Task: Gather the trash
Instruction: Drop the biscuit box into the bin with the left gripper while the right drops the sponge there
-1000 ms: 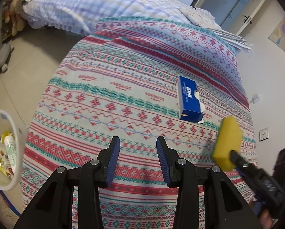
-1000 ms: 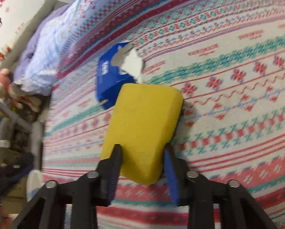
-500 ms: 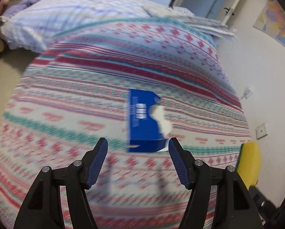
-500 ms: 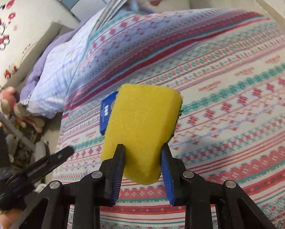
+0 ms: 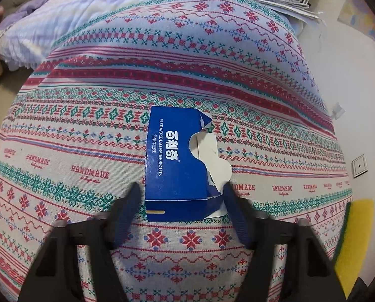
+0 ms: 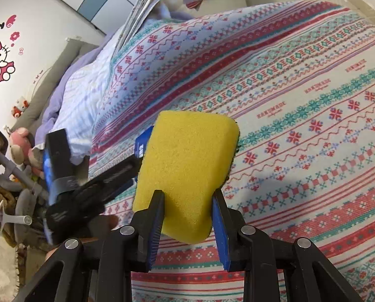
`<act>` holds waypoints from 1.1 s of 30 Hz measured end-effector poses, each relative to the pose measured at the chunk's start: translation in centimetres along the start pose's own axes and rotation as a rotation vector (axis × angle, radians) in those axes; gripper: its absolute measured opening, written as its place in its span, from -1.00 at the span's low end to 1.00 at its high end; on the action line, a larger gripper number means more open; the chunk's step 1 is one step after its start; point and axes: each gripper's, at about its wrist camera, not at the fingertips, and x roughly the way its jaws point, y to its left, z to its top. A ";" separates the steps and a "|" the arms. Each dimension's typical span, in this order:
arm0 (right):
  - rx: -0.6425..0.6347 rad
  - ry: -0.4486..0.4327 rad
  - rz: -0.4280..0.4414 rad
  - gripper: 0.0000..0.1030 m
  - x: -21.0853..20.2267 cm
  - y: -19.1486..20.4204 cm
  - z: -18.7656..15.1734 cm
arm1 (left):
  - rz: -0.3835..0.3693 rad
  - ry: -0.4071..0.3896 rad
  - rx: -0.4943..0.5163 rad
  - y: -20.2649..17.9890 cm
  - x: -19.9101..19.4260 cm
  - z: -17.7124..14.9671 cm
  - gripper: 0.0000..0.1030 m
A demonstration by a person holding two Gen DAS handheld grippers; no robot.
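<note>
On the bed, what changed: a second ago the left tool (image 5: 181, 196) hung over bare patterned bedspread (image 5: 86, 115) with the blue biscuit box (image 5: 173, 164) off to its right; now the box's near end lies between its two fingers.
Left tool: its fingers are closing, one on each side of the box's near end; they look blurred and I cannot tell that the pads press on the cardboard yet.
Biscuit box: it lies flat on the bedspread, long side running away from the camera, its right side torn open with white card showing.
Right tool: the right tool (image 6: 187, 206) is pinching a yellow sponge (image 6: 187, 171) by its lower end, as it did a second ago, and it has lifted a little above the cloth.
Meaning for the task: the torn box reads as the trash in hand; my judgement is that the grasp is about to be made and the carry to a bin is not yet begun.
Bin: none shows in either current view.
Edges: the bedspread drops off near the white wall (image 5: 350, 100) on the right of the left-wrist view, and a pale quilt (image 5: 49, 25) is heaped at the far left.
Open room: cloth around the box is bare; the two tools stand near each other, so a lift probably needs care on that side.
</note>
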 end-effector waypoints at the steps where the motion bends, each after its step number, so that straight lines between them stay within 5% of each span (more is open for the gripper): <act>1: -0.002 0.003 0.001 -0.36 0.1 0.1 0.0 | -0.009 0.000 -0.006 0.1 -0.1 0.0 0.01; 22: -0.017 0.003 -0.056 -0.36 0.8 -0.8 0.2 | -0.099 -0.029 -0.098 4.5 -9.3 -2.1 -0.04; 33: -0.044 0.013 -0.069 -0.36 1.1 -0.6 -0.1 | -0.085 -0.034 -0.257 14.4 -16.5 -5.6 -0.04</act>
